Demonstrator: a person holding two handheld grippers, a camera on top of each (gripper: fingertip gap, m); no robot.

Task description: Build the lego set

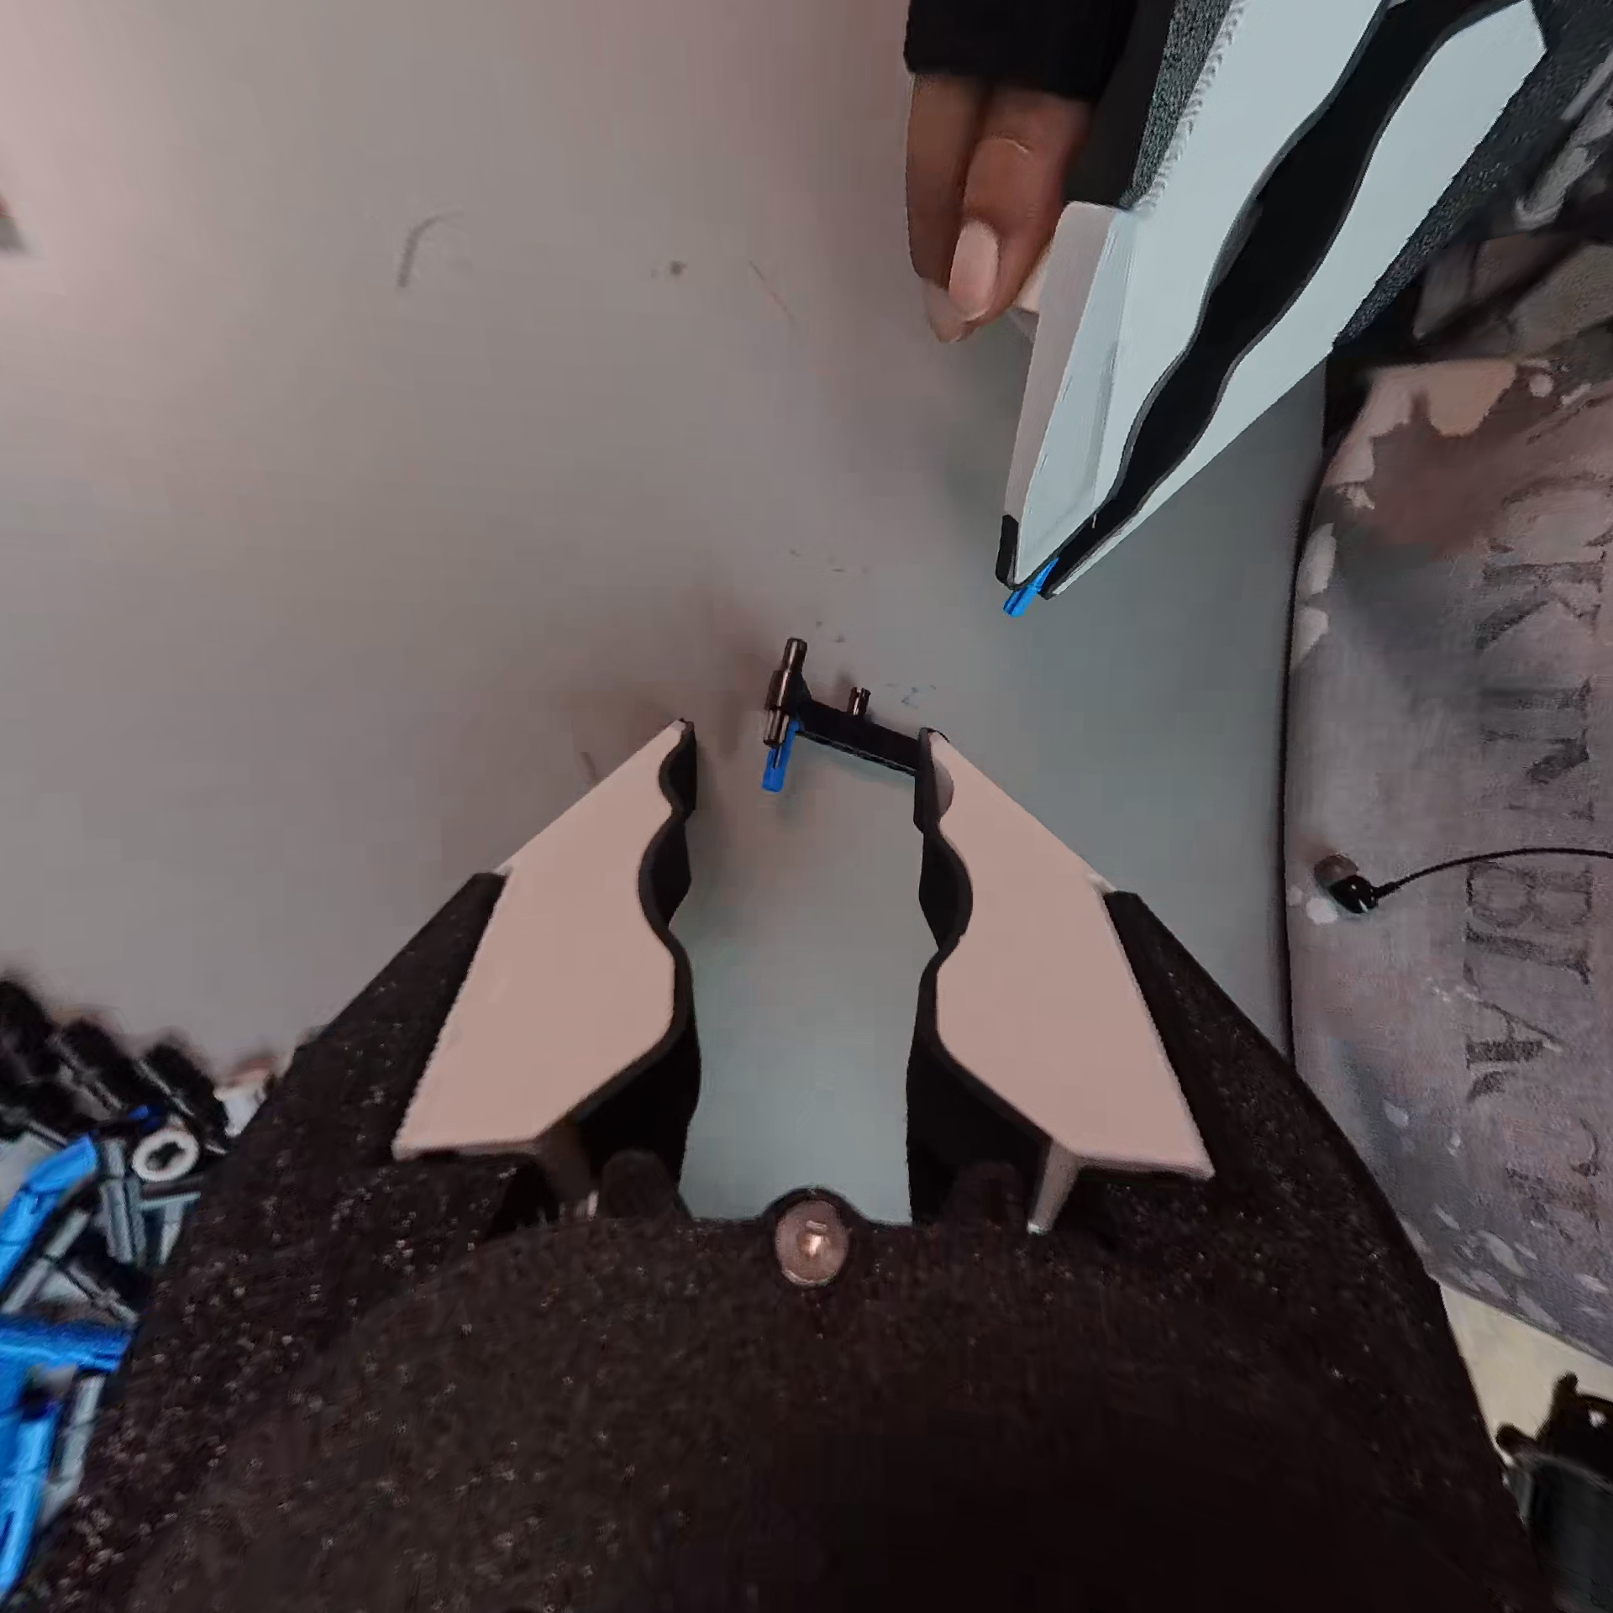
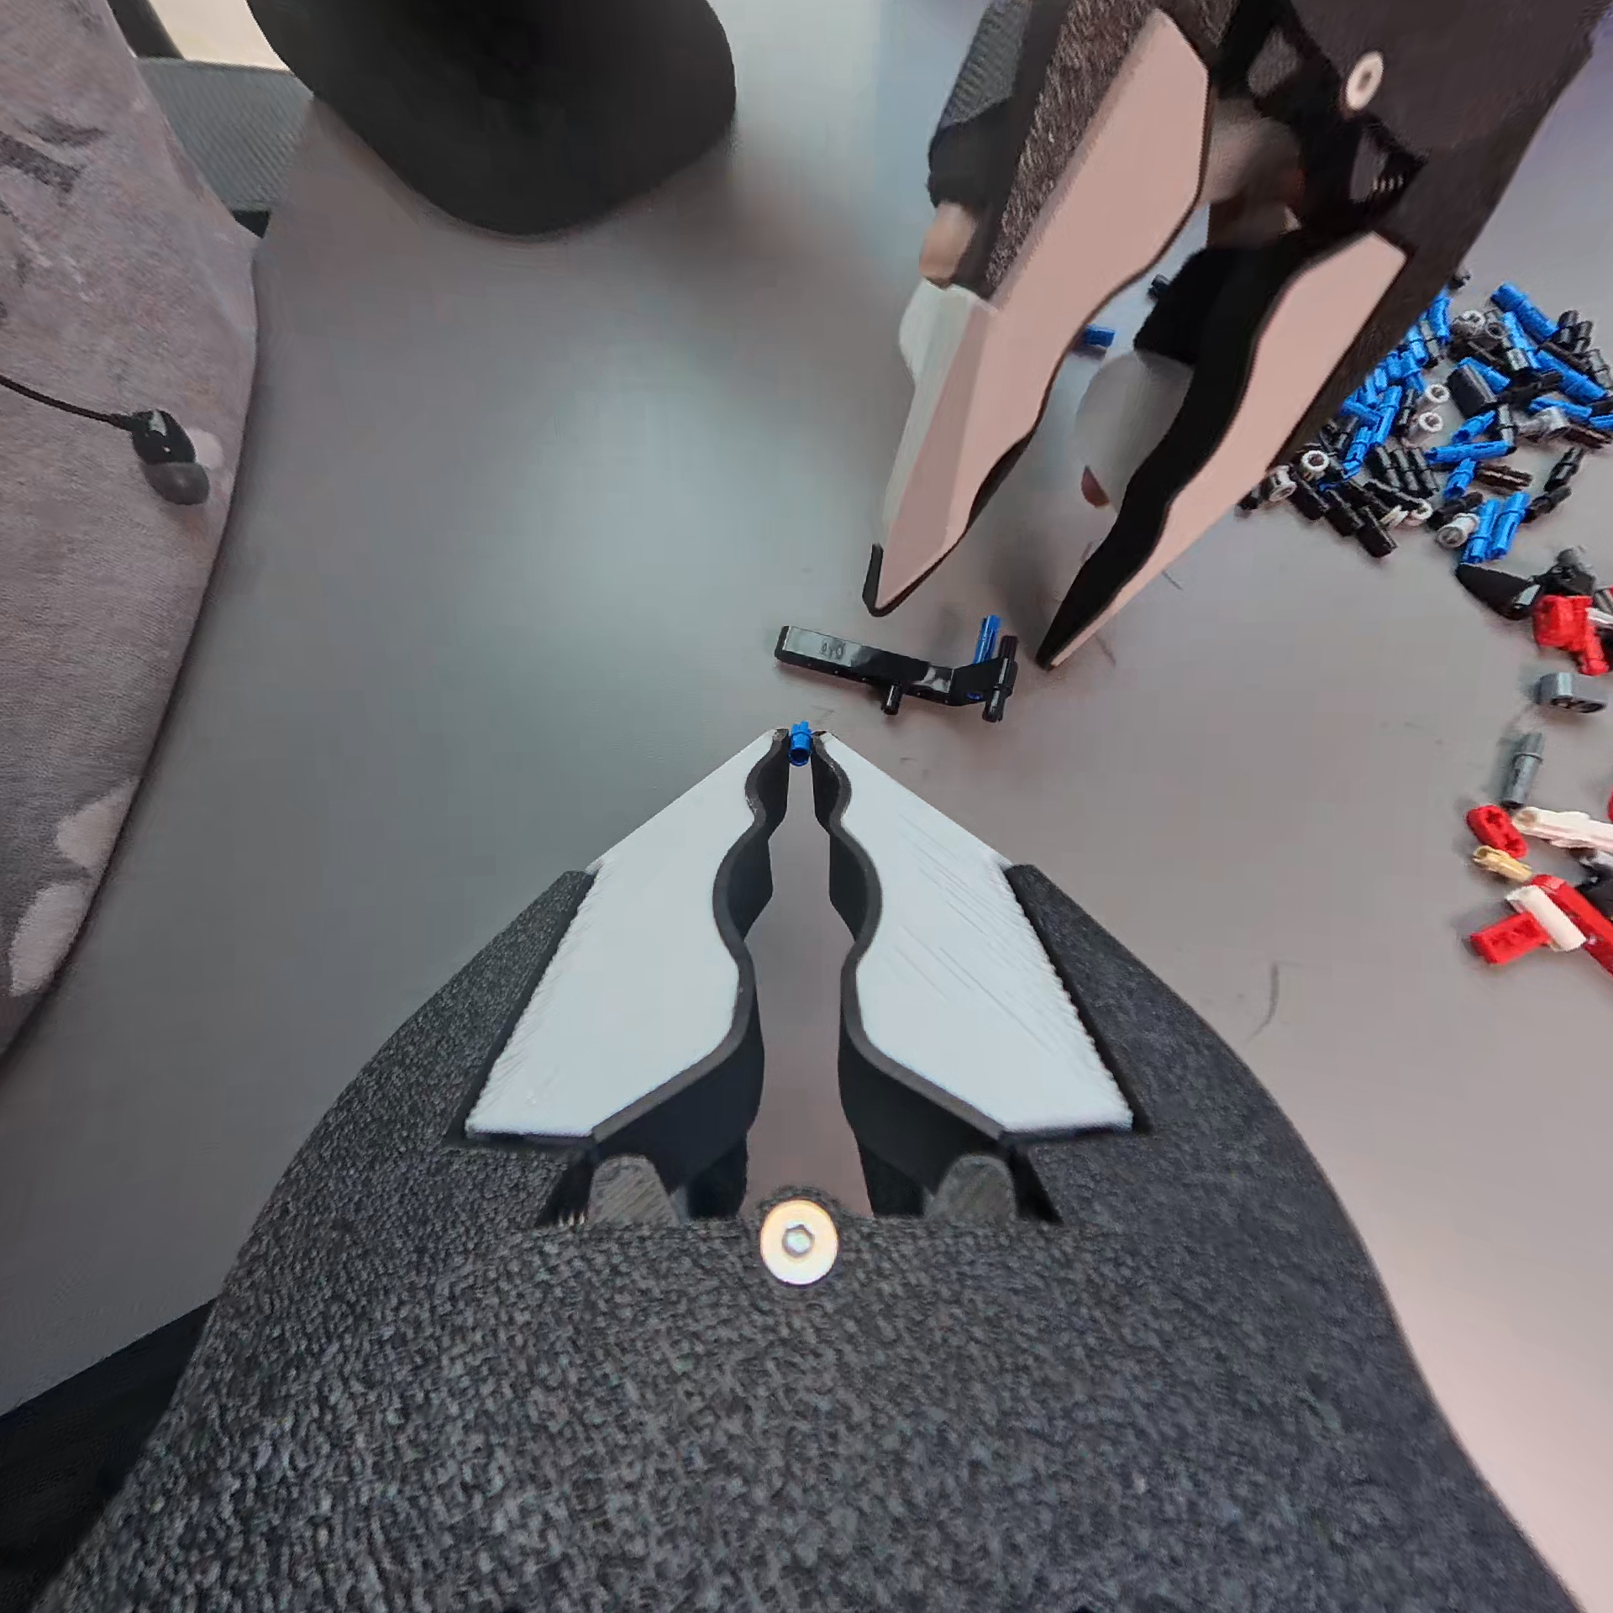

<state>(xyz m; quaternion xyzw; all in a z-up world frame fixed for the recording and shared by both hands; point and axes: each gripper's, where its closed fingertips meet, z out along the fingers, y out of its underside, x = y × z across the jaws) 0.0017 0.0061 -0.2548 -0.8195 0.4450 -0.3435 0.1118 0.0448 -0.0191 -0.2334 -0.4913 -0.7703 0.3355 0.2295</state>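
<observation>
A black lego beam with black pins and one blue pin lies flat on the grey table; it also shows in the right wrist view. My left gripper is open and hovers over the beam, its right fingertip at the beam's end; it also shows in the right wrist view. My right gripper is shut on a small blue pin and holds it just short of the beam. In the left wrist view the right gripper comes in from the upper right with the blue pin at its tip.
A pile of blue, black and grey lego pins lies at the right, with red and white pieces below it. A grey patterned cloth with an earbud lies at the left. A black cap sits at the back.
</observation>
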